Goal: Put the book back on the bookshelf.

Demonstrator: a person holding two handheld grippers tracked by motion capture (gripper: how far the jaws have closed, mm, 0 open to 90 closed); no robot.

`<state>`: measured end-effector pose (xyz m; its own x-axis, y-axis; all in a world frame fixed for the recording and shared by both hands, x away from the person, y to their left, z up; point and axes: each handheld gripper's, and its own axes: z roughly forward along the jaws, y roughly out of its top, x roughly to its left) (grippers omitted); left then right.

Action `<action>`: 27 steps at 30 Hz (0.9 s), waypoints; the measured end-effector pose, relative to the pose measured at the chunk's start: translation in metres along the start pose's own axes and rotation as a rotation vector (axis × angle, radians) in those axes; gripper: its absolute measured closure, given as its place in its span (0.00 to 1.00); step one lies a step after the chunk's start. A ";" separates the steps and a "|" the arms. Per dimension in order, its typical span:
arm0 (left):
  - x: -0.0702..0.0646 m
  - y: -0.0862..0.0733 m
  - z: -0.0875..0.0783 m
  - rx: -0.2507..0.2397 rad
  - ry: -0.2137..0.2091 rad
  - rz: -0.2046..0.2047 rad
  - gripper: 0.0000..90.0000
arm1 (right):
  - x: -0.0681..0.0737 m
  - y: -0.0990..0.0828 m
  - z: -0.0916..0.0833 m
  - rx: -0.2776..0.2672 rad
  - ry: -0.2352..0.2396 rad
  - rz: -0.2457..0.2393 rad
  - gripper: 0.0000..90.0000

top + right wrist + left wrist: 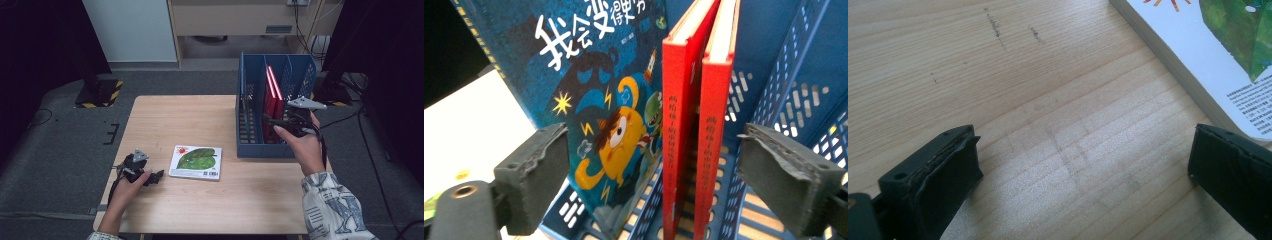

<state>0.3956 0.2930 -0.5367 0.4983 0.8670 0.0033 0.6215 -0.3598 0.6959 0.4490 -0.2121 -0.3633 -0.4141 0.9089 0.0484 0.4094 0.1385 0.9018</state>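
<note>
Two red books (694, 125) stand upright in our blue rack (250, 145) at the table's two o'clock, between our right gripper's (649, 175) open jaws, untouched, while our left gripper (1083, 175), open too, rests at eight o'clock beside a leaf book (196, 161).

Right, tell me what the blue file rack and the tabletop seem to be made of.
File rack: probably moulded plastic, matte blue, given the regular slotted walls and dividers in the right gripper view. Tabletop: light wood or wood-look laminate, with straight grain lines and scuff marks; which one is unclear.
</note>
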 end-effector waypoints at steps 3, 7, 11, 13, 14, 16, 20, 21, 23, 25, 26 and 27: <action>0.000 0.000 0.000 0.000 0.000 0.000 0.00 | 0.001 -0.004 -0.003 0.006 0.003 -0.004 0.12; 0.000 0.000 0.000 0.000 -0.001 0.000 0.00 | 0.002 -0.009 -0.009 -0.005 0.017 0.007 0.10; 0.000 0.000 0.000 0.000 0.000 0.000 0.00 | 0.004 -0.016 -0.015 -0.004 0.036 0.008 0.08; 0.000 0.000 0.000 0.000 0.000 0.000 0.00 | 0.006 -0.021 -0.018 -0.002 0.041 0.004 0.08; 0.000 0.000 0.000 0.000 0.000 0.000 0.00 | 0.007 -0.023 -0.019 0.000 0.046 0.003 0.08; -0.001 0.000 0.000 0.000 0.000 -0.001 0.00 | 0.009 -0.028 -0.020 0.005 0.056 0.004 0.08; -0.001 0.000 0.000 0.000 0.002 -0.004 0.00 | 0.017 -0.037 -0.021 0.010 0.081 0.006 0.07; -0.001 0.000 0.000 0.000 0.002 -0.004 0.00 | 0.019 -0.039 -0.021 0.012 0.089 0.006 0.07; -0.001 0.000 0.000 0.000 0.002 -0.004 0.00 | 0.025 -0.043 -0.022 0.016 0.103 0.005 0.07; -0.001 0.000 0.000 0.000 0.002 -0.005 0.00 | 0.030 -0.046 -0.022 0.024 0.111 -0.004 0.07; -0.001 0.000 0.000 -0.001 0.002 -0.005 0.00 | 0.033 -0.048 -0.022 0.032 0.115 -0.011 0.07; -0.001 0.000 0.000 -0.001 0.002 -0.005 0.00 | 0.036 -0.050 -0.022 0.032 0.115 -0.016 0.09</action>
<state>0.3955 0.2921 -0.5367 0.4935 0.8697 0.0012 0.6239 -0.3550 0.6963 0.3962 -0.1953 -0.3969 -0.5109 0.8555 0.0844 0.4271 0.1674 0.8886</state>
